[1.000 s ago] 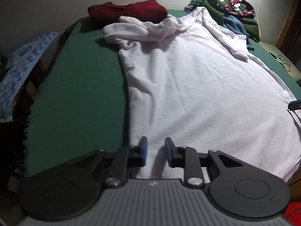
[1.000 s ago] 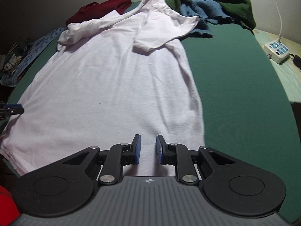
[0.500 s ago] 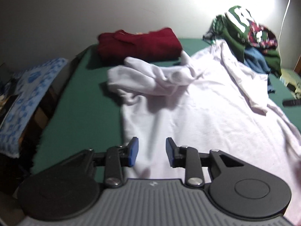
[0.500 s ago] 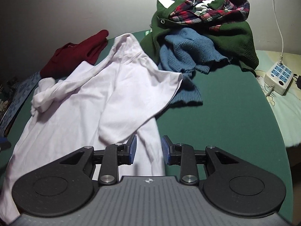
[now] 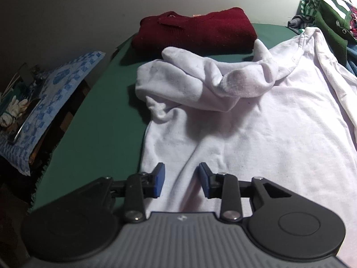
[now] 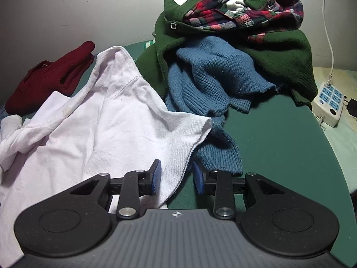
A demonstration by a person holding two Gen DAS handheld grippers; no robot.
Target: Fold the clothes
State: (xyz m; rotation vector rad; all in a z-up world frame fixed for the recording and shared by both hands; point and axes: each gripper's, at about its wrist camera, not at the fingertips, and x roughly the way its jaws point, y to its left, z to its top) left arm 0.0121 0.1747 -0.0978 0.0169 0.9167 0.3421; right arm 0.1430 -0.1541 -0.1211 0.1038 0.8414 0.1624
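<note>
Both grippers, left (image 5: 181, 182) and right (image 6: 175, 176), gape apart over one white shirt (image 5: 267, 134). One folded red sweater (image 5: 196, 30) lies behind. Three more garments are piled (image 6: 234, 44) by the right.

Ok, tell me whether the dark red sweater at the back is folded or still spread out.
Folded. The dark red sweater sits as a compact, thick rectangular stack with layered edges on the green cloth, beyond the spread white shirt.

My view cuts the white shirt (image 5: 279, 122) at the right edge — its hem hidden under my left gripper (image 5: 181, 179); the blue sweater (image 6: 212, 84) lies half-buried beneath the green hoodie (image 6: 279, 49).
</note>
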